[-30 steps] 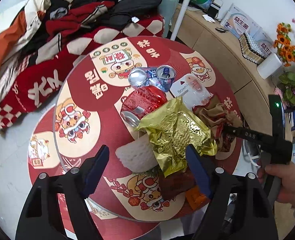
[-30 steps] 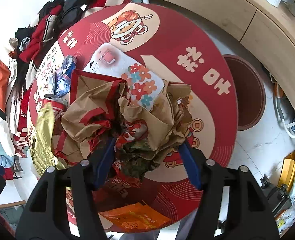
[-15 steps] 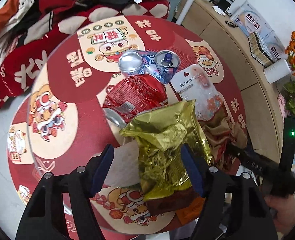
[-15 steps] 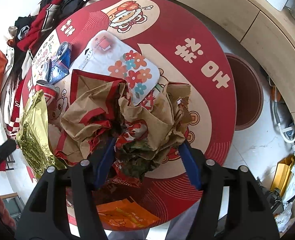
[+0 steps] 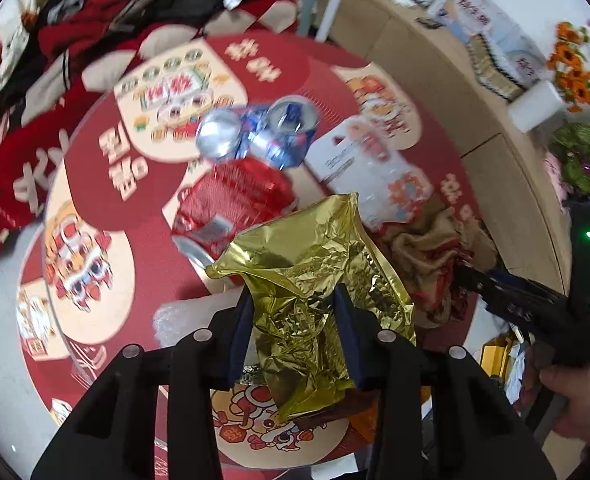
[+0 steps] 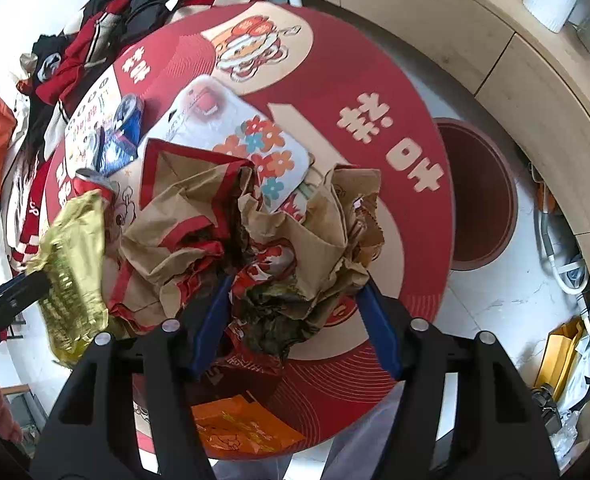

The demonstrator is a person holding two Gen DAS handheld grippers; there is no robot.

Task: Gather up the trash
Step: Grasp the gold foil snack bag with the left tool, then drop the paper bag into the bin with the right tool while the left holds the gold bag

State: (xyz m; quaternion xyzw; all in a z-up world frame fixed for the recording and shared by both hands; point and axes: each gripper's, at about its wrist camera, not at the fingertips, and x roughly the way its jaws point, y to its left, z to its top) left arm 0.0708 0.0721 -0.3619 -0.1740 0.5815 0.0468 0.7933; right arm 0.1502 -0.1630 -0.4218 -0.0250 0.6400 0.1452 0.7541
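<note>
My left gripper [image 5: 293, 330] is shut on a crumpled gold foil bag [image 5: 315, 280] and holds it above the round red table [image 5: 95, 168]. The bag also shows at the left of the right wrist view [image 6: 73, 264]. My right gripper [image 6: 295, 320] is shut on a wad of crumpled brown and red paper bags [image 6: 295, 264], which lies over the table's near side. A crushed red can [image 5: 231, 200], two blue cans [image 5: 271, 132] and a white flowered pouch [image 5: 367, 168] lie on the table.
A white foam piece [image 5: 191, 316] lies left of the left gripper. An orange wrapper [image 6: 243, 428] lies at the table's near edge. Clothes [image 5: 95, 28] are piled behind the table. A wooden counter [image 5: 455, 92] curves on the right, with a brown floor mat [image 6: 483, 192] below.
My left gripper has moved in and closed on the gold foil bag and lifted it. My right gripper has stayed shut on the paper wad.
</note>
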